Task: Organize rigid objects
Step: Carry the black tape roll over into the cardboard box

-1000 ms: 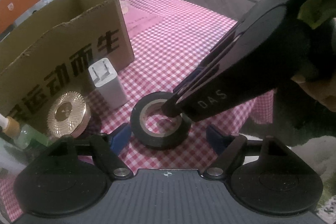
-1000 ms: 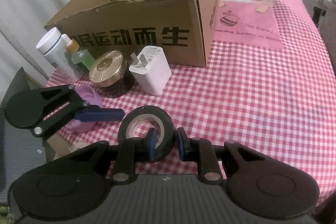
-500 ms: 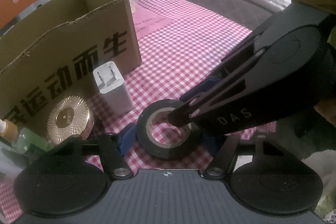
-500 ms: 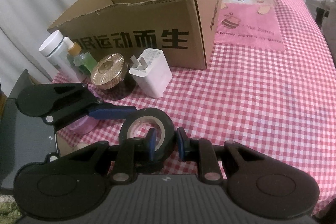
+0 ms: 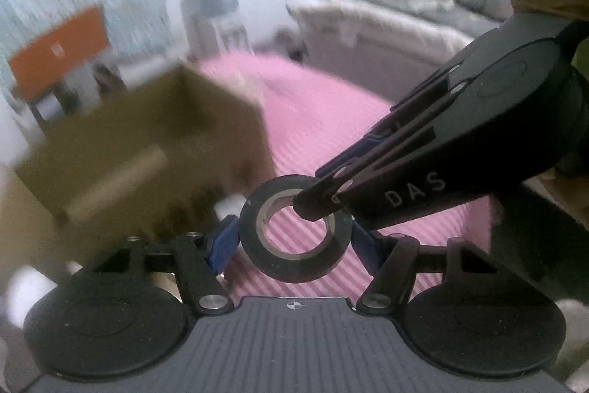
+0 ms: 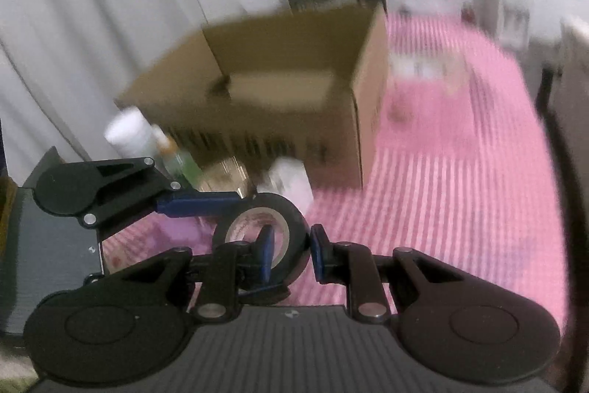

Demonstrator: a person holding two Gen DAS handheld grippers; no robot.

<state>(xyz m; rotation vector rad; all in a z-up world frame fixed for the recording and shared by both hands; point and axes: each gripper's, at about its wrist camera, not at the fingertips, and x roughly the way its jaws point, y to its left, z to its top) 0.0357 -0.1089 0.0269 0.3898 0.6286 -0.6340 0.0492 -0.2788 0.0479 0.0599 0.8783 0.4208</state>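
The left gripper [image 5: 294, 238] is standing about half open with its blue pads pressing on either outer side of the roll of black tape [image 5: 294, 234], its jaws having just been closing onto the roll. The right gripper [image 6: 291, 253] is nearly shut, pinching the wall of the same roll [image 6: 265, 227] with one pad inside the ring and the other outside, so both are holding the tape in the air above the pink checked tablecloth [image 6: 460, 209]. Ahead, the cardboard box [image 6: 294, 87] is sitting open-topped on the table with its near wall facing the grippers, and bare cloth is stretching away to the right of it. The right wrist view is showing what the left one is blurring out: a white bottle [image 6: 129, 135], a small green bottle [image 6: 180, 161], a gold lid [image 6: 224, 176] and a white plug [image 6: 291, 179] crowding the foot of the box just behind the tape. The left wrist view is showing the right gripper's fingers reaching into the ring from the right, and a grey couch [image 5: 386, 25] beyond the table's far edge
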